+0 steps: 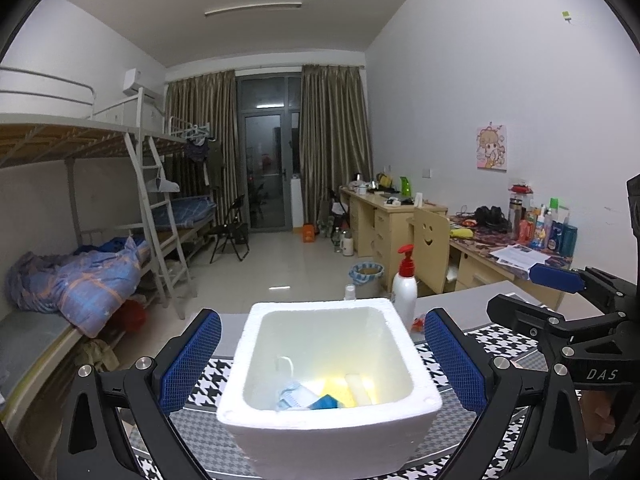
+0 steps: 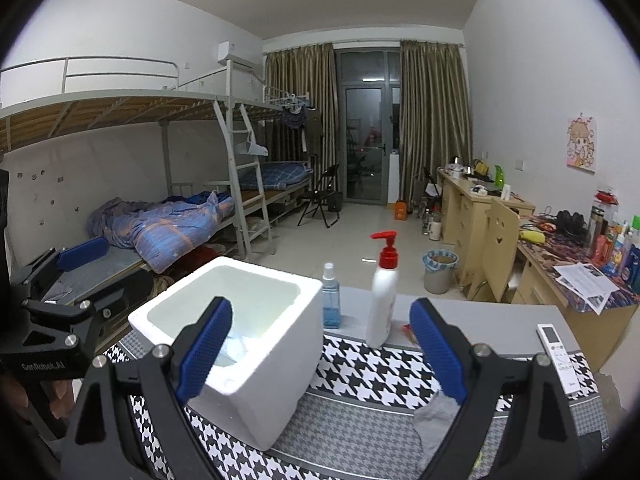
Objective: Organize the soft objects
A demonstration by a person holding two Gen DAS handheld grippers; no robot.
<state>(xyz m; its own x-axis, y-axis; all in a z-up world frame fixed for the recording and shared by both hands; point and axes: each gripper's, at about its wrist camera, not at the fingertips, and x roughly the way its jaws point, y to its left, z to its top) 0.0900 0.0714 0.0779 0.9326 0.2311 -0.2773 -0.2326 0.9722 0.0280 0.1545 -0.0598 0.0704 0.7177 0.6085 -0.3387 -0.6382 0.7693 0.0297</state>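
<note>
While both the left gripper [image 1: 322, 356] and the right gripper [image 2: 320, 344] stand wide and empty, the foam box [image 1: 332, 356] already holds some soft items, so next the grey cloth [image 2: 436, 420] near the table's front edge seems to need a grasp.

A wide-open right gripper [image 2: 320, 344] hovers over a houndstooth cloth [image 2: 372, 372], flanked by a white foam box [image 2: 264, 364], a pump bottle [image 2: 382, 300], a grey rag [image 2: 434, 424] and a remote [image 2: 558, 350].

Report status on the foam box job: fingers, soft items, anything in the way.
Left gripper open, straddling foam box. Right gripper open, empty. Mask and sponges in box; grey cloth out on mat. Pump bottle behind, not blocking.
</note>
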